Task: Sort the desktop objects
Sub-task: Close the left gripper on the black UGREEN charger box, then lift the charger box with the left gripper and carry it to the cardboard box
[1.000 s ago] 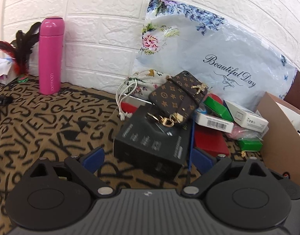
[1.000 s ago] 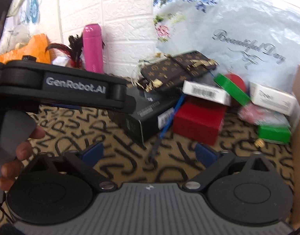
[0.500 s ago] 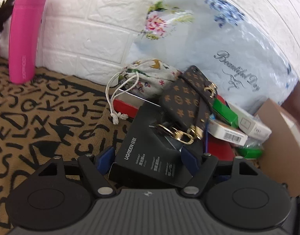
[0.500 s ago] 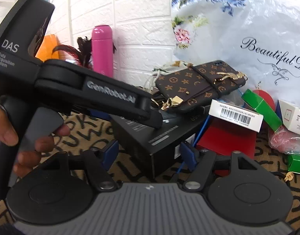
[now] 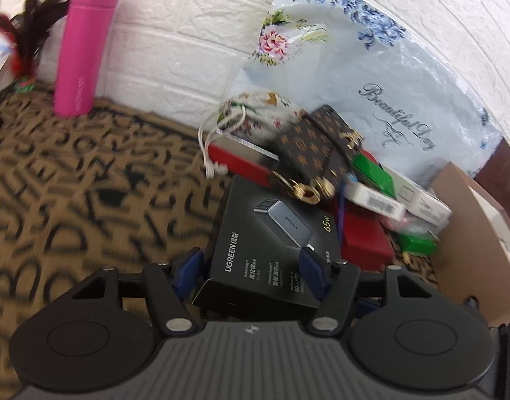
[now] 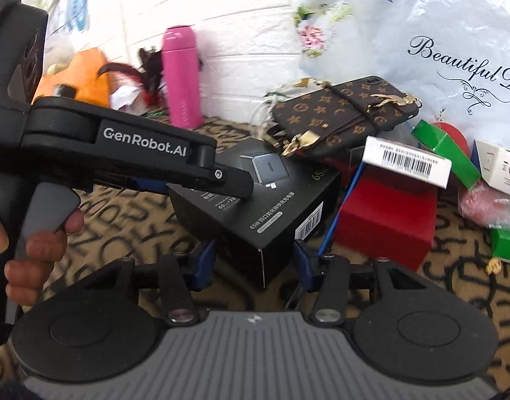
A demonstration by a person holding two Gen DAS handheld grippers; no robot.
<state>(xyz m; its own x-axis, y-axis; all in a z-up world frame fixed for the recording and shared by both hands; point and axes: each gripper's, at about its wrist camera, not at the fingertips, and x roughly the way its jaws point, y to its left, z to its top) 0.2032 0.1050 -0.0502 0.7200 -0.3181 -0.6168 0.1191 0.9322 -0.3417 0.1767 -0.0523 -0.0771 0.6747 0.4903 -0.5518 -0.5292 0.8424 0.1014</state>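
A tall pink metal bottle [image 5: 83,43] stands at the white brick wall, far left. On the letter-print cloth [image 5: 71,180], the left gripper [image 5: 251,268] grips the black cardboard charger box [image 5: 271,233]. The right gripper [image 6: 253,260] straddles the box's near corner, seemingly touching, while a brown monogram phone case [image 6: 344,113] leans on its far edge.

Right gripper [image 6: 253,261] straddled a corner of the black charger box [image 6: 271,206]; left gripper [image 6: 236,185] lay across its top, brown wallet [image 6: 344,116] behind.
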